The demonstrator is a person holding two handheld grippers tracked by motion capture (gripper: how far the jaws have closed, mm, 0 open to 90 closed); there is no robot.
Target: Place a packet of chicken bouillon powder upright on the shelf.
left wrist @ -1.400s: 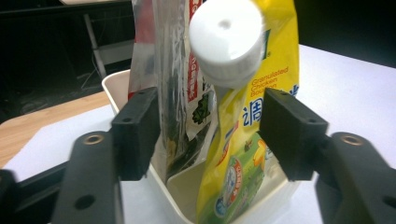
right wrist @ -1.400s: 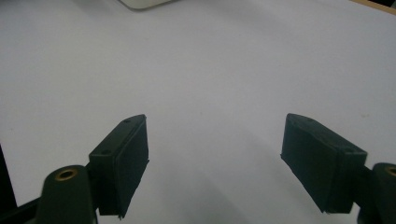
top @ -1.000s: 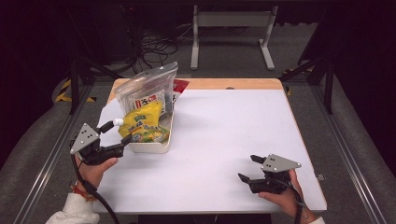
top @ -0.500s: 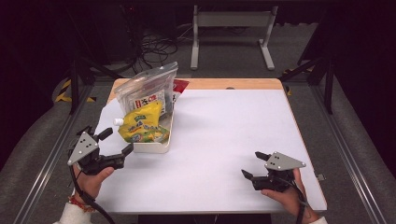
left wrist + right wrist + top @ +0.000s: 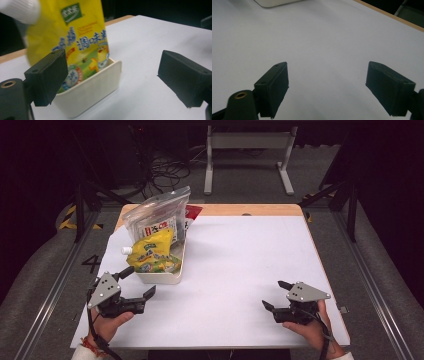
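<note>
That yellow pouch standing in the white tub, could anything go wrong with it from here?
Possibly. The yellow pouch stands tall and tilted in the shallow white tub, leaning by the clear bag, so a nudge might tip it out. The left gripper sits open close to the tub's corner and could bump it. The tub is near the table edge, so a shove might slide it off.

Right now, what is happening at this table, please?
A person holds a two-jaw gripper in each hand. The left gripper is open, beside a white tray that holds a yellow pouch and a clear bag. Nothing is between its jaws. The right gripper is open too, over bare table.
</note>
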